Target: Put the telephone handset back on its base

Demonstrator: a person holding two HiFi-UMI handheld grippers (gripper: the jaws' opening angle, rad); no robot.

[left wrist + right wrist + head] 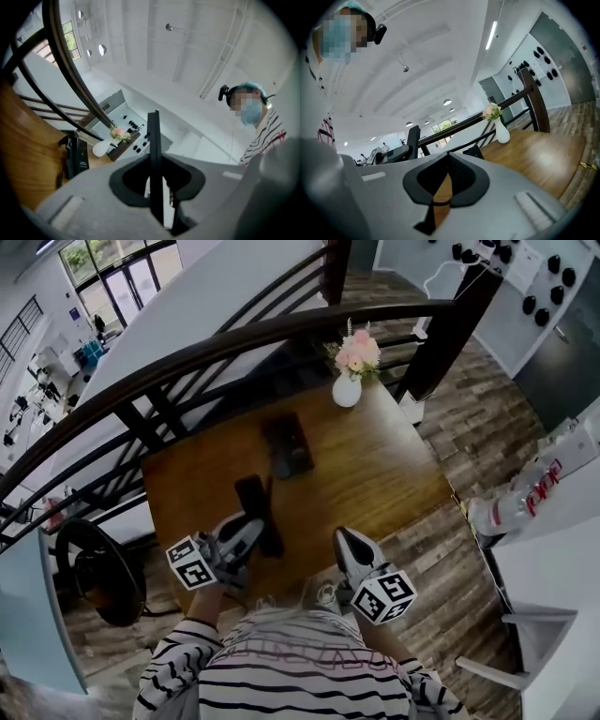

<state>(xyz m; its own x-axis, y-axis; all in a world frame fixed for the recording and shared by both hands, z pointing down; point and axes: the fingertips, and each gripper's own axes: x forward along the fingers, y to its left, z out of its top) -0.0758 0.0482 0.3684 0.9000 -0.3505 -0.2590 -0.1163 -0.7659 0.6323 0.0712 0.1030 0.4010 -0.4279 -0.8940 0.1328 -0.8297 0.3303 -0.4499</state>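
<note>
Head view. Showed the left tool pinching the black telephone handset over the near part of the wooden table, short of the base, not touching it. Showed the base mid-table, with a white vase of pink flowers behind it. Had the right tool pressed together, empty, beside the left.

No word, number or brand can be read in any view. One marker cube and the other marker cube carry only black-and-white square patterns, not letters. The white objects at the right edge of the head view bear red print, too small and blurred to make out. A pale patch on the telephone base may be a label, but nothing on it is legible.
</note>
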